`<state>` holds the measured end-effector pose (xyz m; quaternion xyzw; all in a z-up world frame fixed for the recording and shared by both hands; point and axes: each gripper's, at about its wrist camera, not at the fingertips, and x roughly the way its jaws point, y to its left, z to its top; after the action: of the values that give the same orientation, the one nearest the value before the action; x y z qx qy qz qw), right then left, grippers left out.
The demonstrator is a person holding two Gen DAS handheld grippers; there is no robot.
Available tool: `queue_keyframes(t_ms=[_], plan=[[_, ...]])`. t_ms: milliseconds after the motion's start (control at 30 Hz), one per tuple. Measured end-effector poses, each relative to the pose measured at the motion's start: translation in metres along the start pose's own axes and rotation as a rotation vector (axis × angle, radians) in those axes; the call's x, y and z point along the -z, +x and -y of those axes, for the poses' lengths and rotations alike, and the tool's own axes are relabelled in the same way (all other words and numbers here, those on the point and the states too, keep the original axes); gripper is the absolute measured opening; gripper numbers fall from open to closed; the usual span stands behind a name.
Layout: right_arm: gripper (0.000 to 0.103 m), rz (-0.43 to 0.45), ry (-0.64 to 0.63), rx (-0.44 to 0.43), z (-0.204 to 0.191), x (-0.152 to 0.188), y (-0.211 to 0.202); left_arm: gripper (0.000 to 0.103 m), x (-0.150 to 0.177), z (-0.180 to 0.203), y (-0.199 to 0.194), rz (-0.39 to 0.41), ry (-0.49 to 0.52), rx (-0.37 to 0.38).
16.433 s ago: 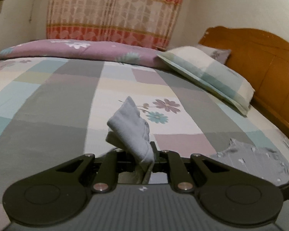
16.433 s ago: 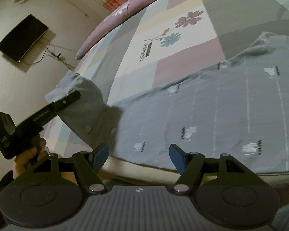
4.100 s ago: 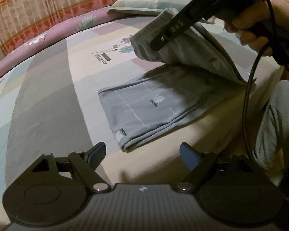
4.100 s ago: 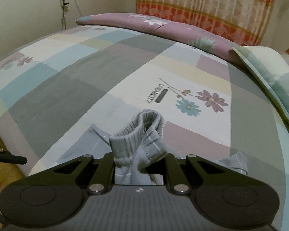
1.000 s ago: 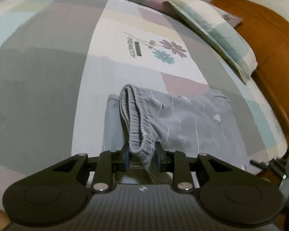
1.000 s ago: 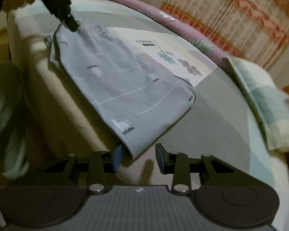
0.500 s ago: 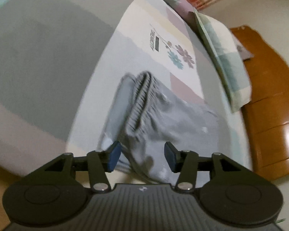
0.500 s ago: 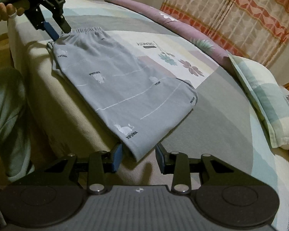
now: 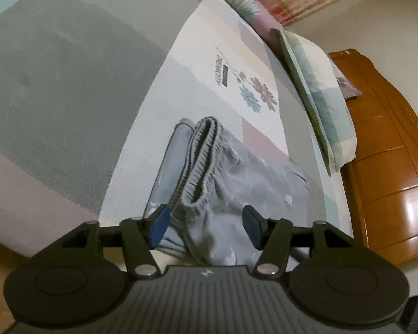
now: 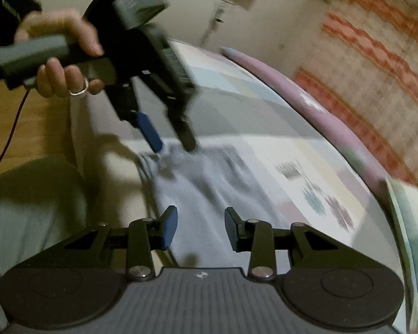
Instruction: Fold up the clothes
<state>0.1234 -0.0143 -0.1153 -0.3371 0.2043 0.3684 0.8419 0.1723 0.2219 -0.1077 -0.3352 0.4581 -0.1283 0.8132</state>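
Observation:
Grey printed pants (image 9: 237,183) lie folded on the bed near its front edge, with the elastic waistband (image 9: 200,150) doubled over on top. My left gripper (image 9: 204,225) is open just above the near end of the waistband, jaws either side of the cloth without pinching it. In the right wrist view the pants (image 10: 209,194) are blurred and the left gripper (image 10: 171,146) hovers open over their corner, held by a hand. My right gripper (image 10: 200,229) is open and empty above the pants.
The patchwork bedsheet (image 9: 69,69) spreads to the left. A checked pillow (image 9: 317,89) and the wooden headboard (image 9: 390,153) are on the right. A pink quilt roll (image 10: 306,105) and a curtain (image 10: 376,41) lie behind. The person's leg (image 10: 28,208) is by the bed edge.
My left gripper has let go of the waistband, opened wide and tilted down. My right gripper has swung left from the pants' far end towards the waistband end.

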Motion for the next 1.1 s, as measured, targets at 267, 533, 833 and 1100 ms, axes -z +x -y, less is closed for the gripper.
queue_keyframes(t_ms=[267,533,833,1100], plan=[[0.007,-0.080,-0.109,-0.005,-0.028,-0.003,0.043,0.063,0.009,-0.002,-0.006,-0.032,-0.016,0.040],[0.005,-0.014,0.120,-0.016,0.011,-0.010,0.019,0.064,0.014,0.000,0.010,-0.063,-0.073,0.147],[0.005,0.034,0.216,-0.019,0.019,-0.008,0.005,0.065,0.009,0.002,0.043,-0.055,-0.162,0.183],[0.004,0.055,0.339,-0.029,0.043,-0.004,0.002,0.071,0.011,0.009,0.045,-0.047,-0.165,0.252]])
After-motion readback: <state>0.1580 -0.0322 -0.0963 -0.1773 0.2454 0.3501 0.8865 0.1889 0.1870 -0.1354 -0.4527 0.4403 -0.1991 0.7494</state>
